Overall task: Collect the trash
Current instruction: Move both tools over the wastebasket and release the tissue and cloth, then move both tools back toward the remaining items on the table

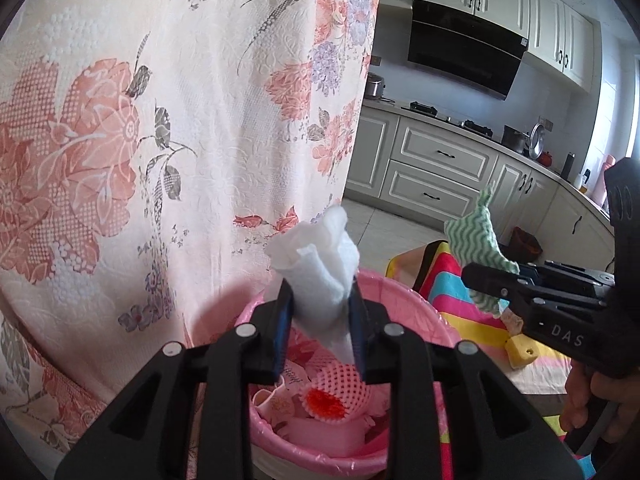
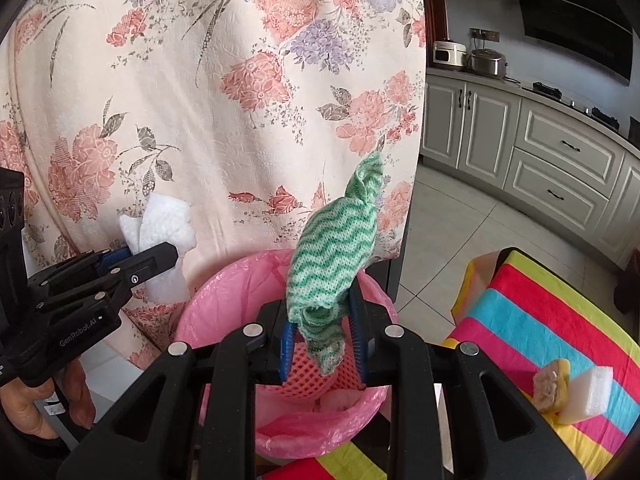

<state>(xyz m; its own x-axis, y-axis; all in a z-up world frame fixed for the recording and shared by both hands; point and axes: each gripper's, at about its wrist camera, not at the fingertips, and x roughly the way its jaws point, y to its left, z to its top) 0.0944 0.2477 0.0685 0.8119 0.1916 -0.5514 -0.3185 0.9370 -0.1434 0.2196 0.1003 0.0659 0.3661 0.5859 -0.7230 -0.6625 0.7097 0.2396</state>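
Observation:
A pink-lined trash bin (image 1: 400, 300) stands below both grippers, with a pink foam net (image 1: 340, 388) and other scraps inside. My left gripper (image 1: 320, 284) is over the bin, shut on a crumpled white tissue (image 1: 320, 252) that stands up between its blue pads. The right wrist view shows it from the side, left gripper (image 2: 160, 254) and tissue (image 2: 164, 224) just left of the bin (image 2: 224, 280). My right gripper (image 2: 320, 304) holds a green-and-white wavy cloth (image 2: 336, 248) above the bin; it enters the left wrist view at right as right gripper (image 1: 472, 276) and cloth (image 1: 472, 236).
A floral fabric (image 1: 120, 140) hangs close behind the bin. To the right is a surface with a bright striped cover (image 2: 540, 320) bearing a yellow sponge (image 2: 552, 384) and a white foam block (image 2: 588, 392). Kitchen cabinets (image 1: 440, 160) and tiled floor lie beyond.

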